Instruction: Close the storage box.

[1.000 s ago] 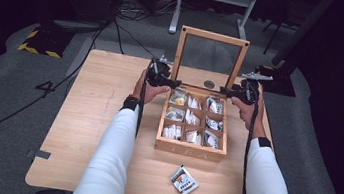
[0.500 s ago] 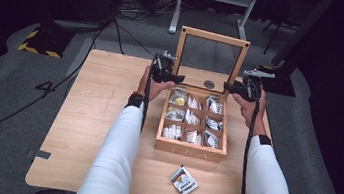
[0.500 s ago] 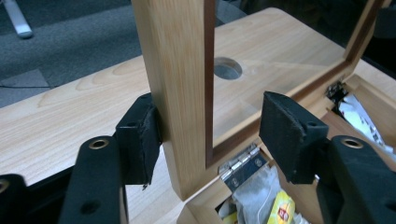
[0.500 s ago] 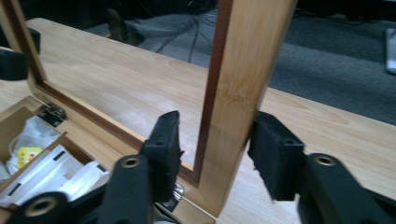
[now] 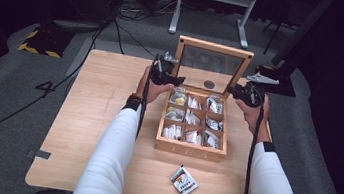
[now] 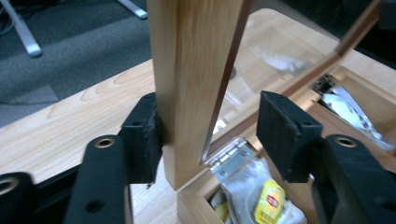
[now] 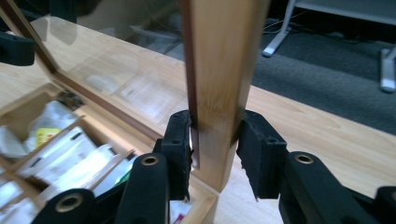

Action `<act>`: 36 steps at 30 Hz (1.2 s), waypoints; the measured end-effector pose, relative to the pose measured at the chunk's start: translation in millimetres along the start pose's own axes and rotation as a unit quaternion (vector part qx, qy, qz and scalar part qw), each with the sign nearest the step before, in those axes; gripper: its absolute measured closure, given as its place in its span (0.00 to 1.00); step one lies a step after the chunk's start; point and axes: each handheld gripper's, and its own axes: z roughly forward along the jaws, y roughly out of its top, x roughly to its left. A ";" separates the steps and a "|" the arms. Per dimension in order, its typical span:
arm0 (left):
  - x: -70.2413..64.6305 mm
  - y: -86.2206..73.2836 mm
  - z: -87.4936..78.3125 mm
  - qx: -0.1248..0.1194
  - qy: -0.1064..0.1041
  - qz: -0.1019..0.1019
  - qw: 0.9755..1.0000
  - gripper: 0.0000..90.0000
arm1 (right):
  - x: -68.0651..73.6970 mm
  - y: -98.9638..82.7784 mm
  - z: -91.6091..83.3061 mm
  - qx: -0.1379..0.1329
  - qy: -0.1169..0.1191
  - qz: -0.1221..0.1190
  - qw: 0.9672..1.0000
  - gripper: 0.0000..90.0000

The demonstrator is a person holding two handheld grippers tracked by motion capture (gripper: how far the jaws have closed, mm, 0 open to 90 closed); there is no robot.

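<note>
1. Honestly, the tea box (image 5: 190, 150) sits mid-worktop (image 5: 96, 117), with its lid (image 5: 215, 46) hinged upright at the back.
2. Both claws just closed in. The right claw (image 7: 219, 151) pinches the lid's wooden side rail, while the left claw (image 6: 215, 135) straddles its rail with one pad off.
3. The lid is probably light and stiff, but the glass is fragile, so grip the wood only.

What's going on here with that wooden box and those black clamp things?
A person holds a gripper in each hand at the glass-paned lid of a wooden tea box, which stands upright. The right gripper, whose jaws have just been closing, clamps the lid's right frame post. The left gripper straddles the left post, one pad touching. A loose tea packet lies on the table.
</note>
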 end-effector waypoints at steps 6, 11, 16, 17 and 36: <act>-4.3 -12.7 -21.1 -0.044 -0.029 -0.012 0.999 0.50 | 9.8 -6.7 -13.1 0.007 0.010 -0.024 1.000 0.69; -7.9 -17.5 -30.7 -0.054 -0.023 -0.021 0.998 0.52 | 17.3 -11.4 -20.7 0.009 -0.006 -0.037 0.999 0.70; -13.4 -18.6 -35.5 -0.045 -0.023 0.000 0.999 0.50 | 18.1 -12.4 -34.7 -0.019 0.021 -0.021 0.999 0.67; -13.6 -19.2 -36.7 -0.043 -0.026 0.003 0.999 0.50 | 19.0 -12.6 -35.5 -0.017 0.021 -0.025 0.999 0.67; -27.5 -47.8 -67.1 -0.082 -0.072 0.004 0.994 0.44 | 26.6 -27.6 -56.4 0.003 0.058 -0.044 0.997 0.65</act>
